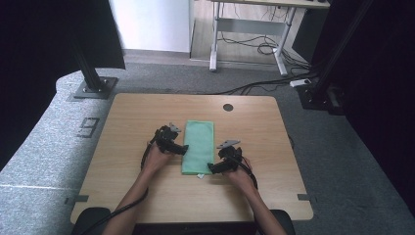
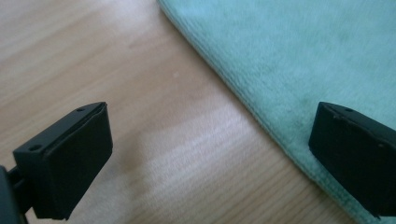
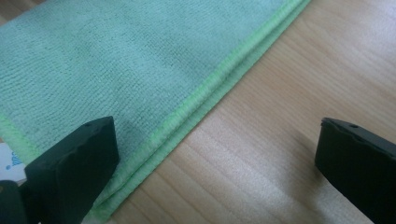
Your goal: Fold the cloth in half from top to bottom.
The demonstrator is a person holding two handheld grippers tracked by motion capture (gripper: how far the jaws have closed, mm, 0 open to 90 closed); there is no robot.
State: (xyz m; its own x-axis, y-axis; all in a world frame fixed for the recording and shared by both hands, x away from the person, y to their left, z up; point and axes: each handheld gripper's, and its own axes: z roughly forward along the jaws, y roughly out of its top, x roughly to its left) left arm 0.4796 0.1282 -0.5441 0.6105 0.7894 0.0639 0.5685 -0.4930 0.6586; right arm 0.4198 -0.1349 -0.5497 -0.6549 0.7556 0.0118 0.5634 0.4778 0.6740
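Cloth status: green microfibre, already folded into a narrow strip, lying flat at the middle of the wooden table, long axis running away from the person. The right gripper view shows two stitched edges stacked along its right side, so I judge at least one fold done. A small white tag pokes out at the cloth's near end.

Left of the cloth: left gripper sits at the left long edge, about mid-length. Jaws spread wide, nothing between them. In the left gripper view, one jaw hangs over bare wood and the other over the cloth, straddling the edge. Cannot tell if they touch the surface.

Right of the cloth: right gripper is at the near right corner. Jaws likewise wide apart and empty, one over cloth beside the tag, one over wood, with the double hem between them.

Judgement: first fold complete, neither edge pinched yet. Remaining: close on the edges, then either another fold or a smoothing pass; I cannot tell which. Cloth lies square and unwrinkled.
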